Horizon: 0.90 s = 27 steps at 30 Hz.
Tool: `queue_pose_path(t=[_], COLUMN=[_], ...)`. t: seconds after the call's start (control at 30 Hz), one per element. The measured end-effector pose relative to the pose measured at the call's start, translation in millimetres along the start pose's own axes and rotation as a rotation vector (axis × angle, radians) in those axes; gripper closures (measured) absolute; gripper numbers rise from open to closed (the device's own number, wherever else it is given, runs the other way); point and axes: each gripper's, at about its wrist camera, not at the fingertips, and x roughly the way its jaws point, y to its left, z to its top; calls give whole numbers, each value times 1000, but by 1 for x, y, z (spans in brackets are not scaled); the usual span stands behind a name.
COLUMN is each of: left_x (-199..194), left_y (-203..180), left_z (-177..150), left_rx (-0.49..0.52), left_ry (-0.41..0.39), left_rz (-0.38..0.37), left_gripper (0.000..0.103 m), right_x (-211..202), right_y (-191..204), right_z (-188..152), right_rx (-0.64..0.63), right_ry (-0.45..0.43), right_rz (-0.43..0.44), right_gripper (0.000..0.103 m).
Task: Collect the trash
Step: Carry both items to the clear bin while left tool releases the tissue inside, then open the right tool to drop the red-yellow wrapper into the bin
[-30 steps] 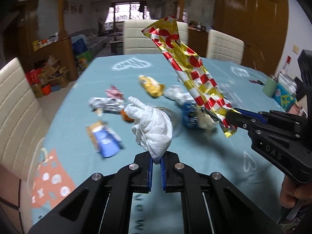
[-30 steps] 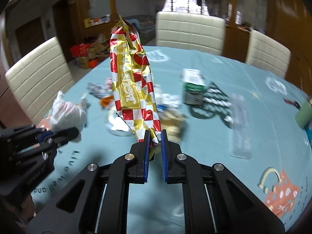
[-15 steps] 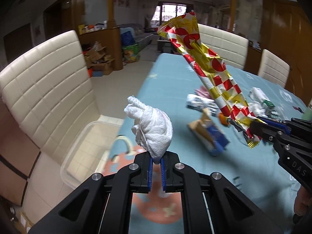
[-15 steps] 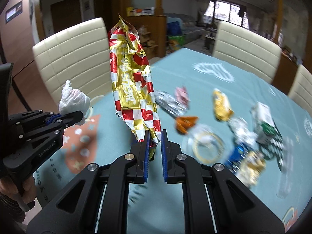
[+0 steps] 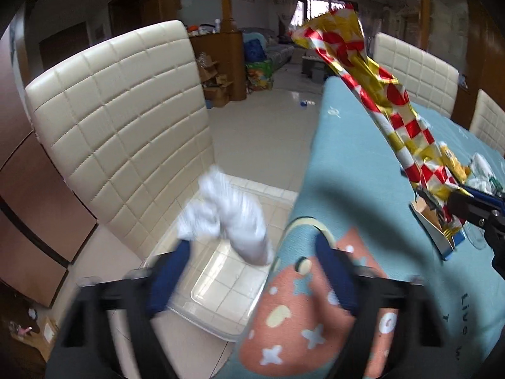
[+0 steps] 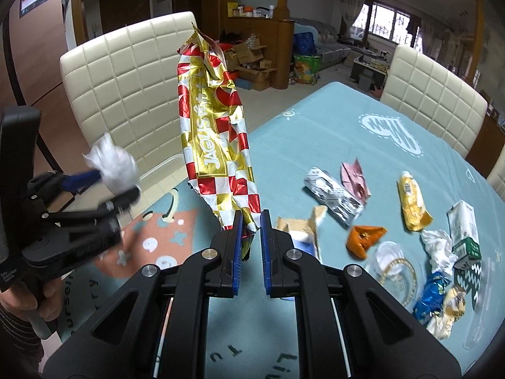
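My left gripper (image 5: pixel 252 271) is open, its jaws spread wide over a clear plastic bin (image 5: pixel 221 287) on the chair seat beside the table. A crumpled white tissue (image 5: pixel 227 218) is loose between the fingertips, blurred, above the bin; it also shows in the right wrist view (image 6: pixel 113 162). My right gripper (image 6: pixel 251 237) is shut on the bottom end of a long red, gold and white checkered snack wrapper (image 6: pixel 214 135), which stands upright over the table's left edge and also shows in the left wrist view (image 5: pixel 388 110).
Several wrappers lie on the blue tablecloth (image 6: pixel 315 145): a silver one (image 6: pixel 334 194), a yellow one (image 6: pixel 412 203), an orange one (image 6: pixel 363 240), a small carton (image 6: pixel 465 230). Cream padded chairs (image 5: pixel 126 132) stand around the table.
My left gripper swung left off the table to over the bin and opened, letting go of the tissue. My right gripper followed left with the wrapper still held.
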Motion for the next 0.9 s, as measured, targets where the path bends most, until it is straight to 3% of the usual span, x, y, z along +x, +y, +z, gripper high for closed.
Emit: queue_pose_path(t=[0.1,0.5,0.77,0.83,0.9], left_x=[-2,-13,-15,-15,-15], left_y=[9,48,72,74,74], left_z=[-2,-14,-21,-22,-23], left_rx=[-5,-52,-106,-107,-105], left_ry=[-12,-9,0,1,3], left_rz=[-21,58,75,78,82], left_gripper=[18,18,18,18,18], right_x=[7,34,36,36,36], right_y=[6,49,68,67,64], right_z=[3,17,25,26,26], right_rx=[-6,-63,-85,-72,-59], right_ry=[7,36,7,2,-4], right_rz=[0,46,77,64,48], right_gripper=[91,91,88,79,17])
